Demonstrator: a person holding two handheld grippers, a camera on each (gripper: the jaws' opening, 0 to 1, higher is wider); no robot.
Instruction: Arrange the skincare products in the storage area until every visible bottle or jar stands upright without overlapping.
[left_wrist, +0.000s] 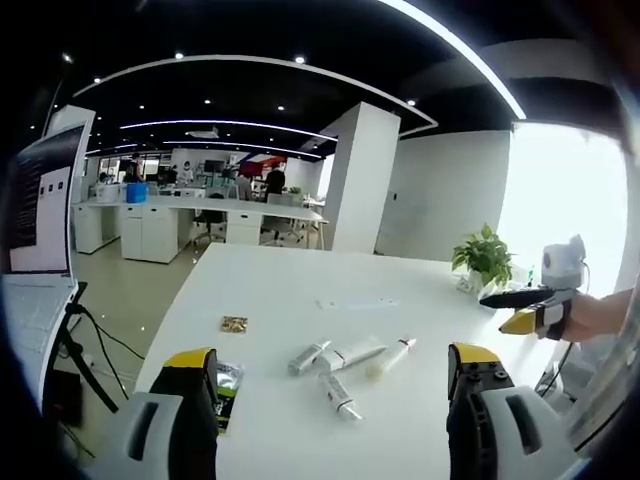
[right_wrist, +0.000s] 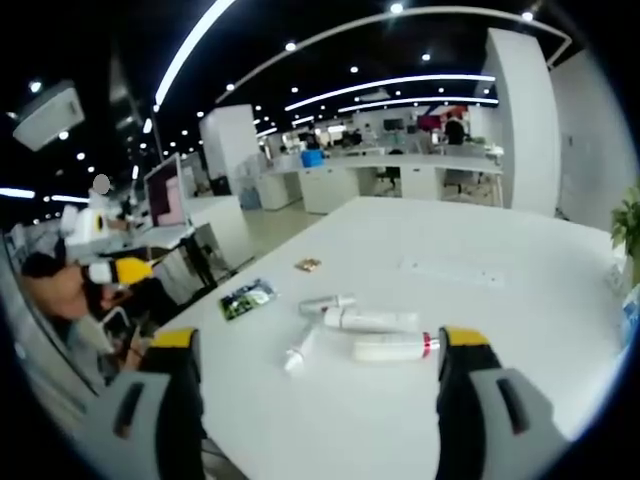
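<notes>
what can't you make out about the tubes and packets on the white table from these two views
- White skincare tubes lying mid-table: labels too small to read in either view.
- Small gold packet: too small to tell its contents.
- Green-black sachet: partly covered by the left gripper jaw in the left gripper view; print blurred in the right gripper view.
- Potted green plant: washed out by window glare.

I have bare white table all around the lying tubes; a sachet and potted plant sit aside.
</notes>
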